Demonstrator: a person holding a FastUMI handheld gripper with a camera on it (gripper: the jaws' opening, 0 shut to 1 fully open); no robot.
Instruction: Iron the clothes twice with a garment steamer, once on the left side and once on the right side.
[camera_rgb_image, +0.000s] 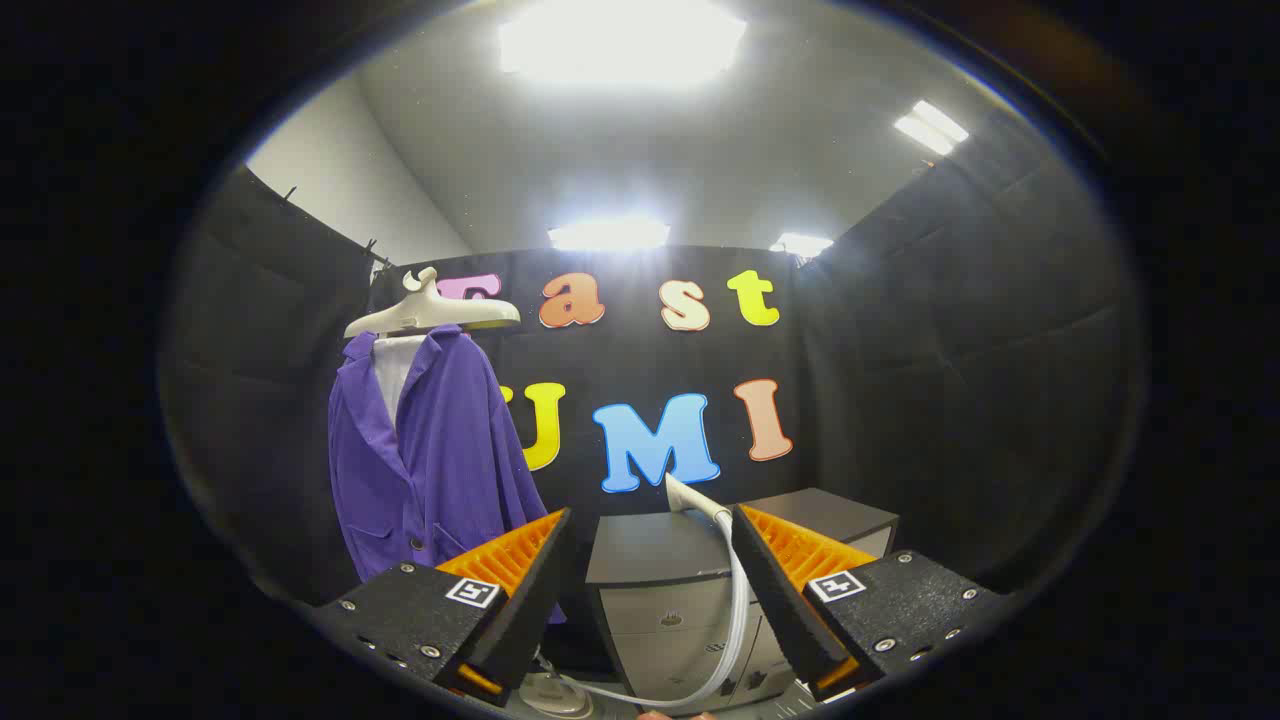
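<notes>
Both fingers (520, 570) of the gripper (652, 535) are closest to the camera, and they stand far apart from each other, released, with nothing pressed between them. Each finger carries a small square marker (472, 591) on its block.

Next in size is the purple jacket (430, 460). It hangs on a pale hanger (430, 310) in front of the booth's black wall, beyond the left finger and higher than it. The jacket is open at the front, a white lining or shirt (393, 365) shows at the neck, and its lower corner goes down behind the left finger's tip. One dark button shows low on the front.

A low cabinet (660, 590) with a dark top and light grey front stands ahead in the gap between the fingers, near the jacket but apart from it. A second dark top (830, 510) shows just behind the right finger.

Then comes the garment steamer. Its white head (690, 497) rises over the cabinet, just beside the tip of the right finger; I cannot tell if they touch. Its pale hose (735, 620) drops along the cabinet front and curves toward a round base (555, 697) on the floor below the left finger.

Bright ceiling lamps (620, 45) shine above.
</notes>
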